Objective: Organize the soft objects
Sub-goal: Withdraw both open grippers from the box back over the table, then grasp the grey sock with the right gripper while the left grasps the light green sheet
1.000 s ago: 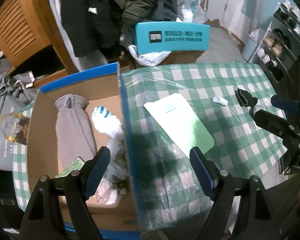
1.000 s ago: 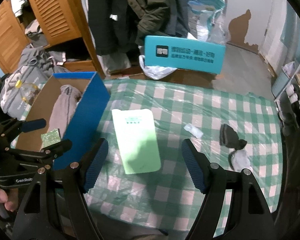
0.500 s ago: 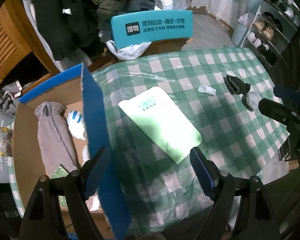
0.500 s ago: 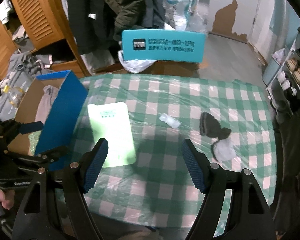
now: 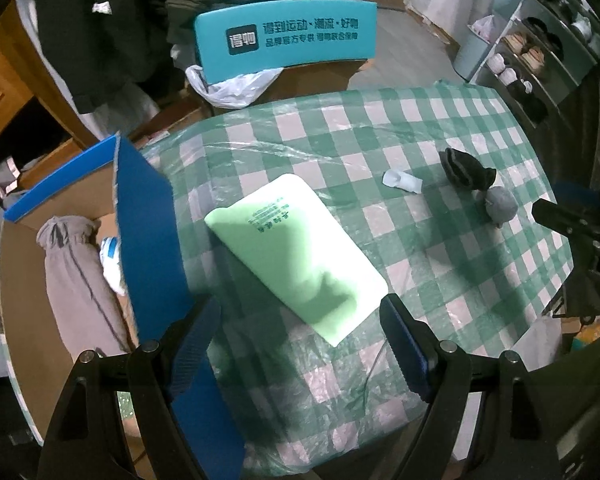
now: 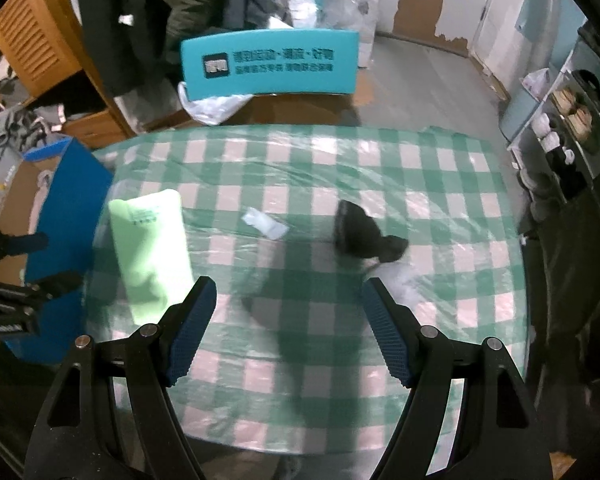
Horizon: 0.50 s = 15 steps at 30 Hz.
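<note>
While both tools hang above the checked surface with nothing between their fingers, the left hand-held gripper spread wide over the near end of the green pouch and the right hand-held gripper equally wide over bare cloth, the loose soft things lie well apart from the cardboard box at the left edge. Inside that box a rolled grey garment and a white bundle already rest; out on the surface are a dark sock, a pale grey sock touching it in the left view, and a small white scrap between the socks and the pouch. The likeliest trouble, I judge, is the clear plastic sheet over the cloth: a low pinch at a sock could catch the film too and drag it, shifting everything. The two socks touching may come up together or one drop on the way. The upright blue flap stands between surface and box, so a low carry could snag it. The right view is blurred, so the grey sock's exact place there is unclear
</note>
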Tool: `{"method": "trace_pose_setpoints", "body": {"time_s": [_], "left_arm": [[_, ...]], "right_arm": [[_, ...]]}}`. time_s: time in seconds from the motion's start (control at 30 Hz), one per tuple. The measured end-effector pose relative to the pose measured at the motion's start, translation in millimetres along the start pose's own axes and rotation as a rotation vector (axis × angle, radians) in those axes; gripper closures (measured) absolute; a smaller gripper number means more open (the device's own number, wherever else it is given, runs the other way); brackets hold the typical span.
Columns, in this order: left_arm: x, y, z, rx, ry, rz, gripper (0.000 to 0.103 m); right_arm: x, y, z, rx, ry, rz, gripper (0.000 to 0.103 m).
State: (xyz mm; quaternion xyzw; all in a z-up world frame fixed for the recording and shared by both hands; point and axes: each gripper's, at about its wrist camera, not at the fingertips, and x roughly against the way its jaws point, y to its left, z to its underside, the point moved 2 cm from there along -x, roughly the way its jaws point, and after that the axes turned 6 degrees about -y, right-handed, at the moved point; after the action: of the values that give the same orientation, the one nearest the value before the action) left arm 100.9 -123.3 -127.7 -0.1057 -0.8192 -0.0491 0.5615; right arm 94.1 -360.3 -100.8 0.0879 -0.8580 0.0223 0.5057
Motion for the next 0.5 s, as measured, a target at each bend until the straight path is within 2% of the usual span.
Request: {"method": "trace_pose_setpoints", "body": {"time_s": [0.2,0.5], "left_arm": [[-21.9,-7.9,-7.7,-0.01,0.051,0.022,0.02],[-50.7,-9.1,-5.9,0.013,0.097,0.027,0.02]], "right_arm": [[-14.4,-19.3,-6.2,-0.008,0.042,0.007,0.028],[-51.0,-49.9,4.7,-0.091,0.102,0.047,0.028]]}}
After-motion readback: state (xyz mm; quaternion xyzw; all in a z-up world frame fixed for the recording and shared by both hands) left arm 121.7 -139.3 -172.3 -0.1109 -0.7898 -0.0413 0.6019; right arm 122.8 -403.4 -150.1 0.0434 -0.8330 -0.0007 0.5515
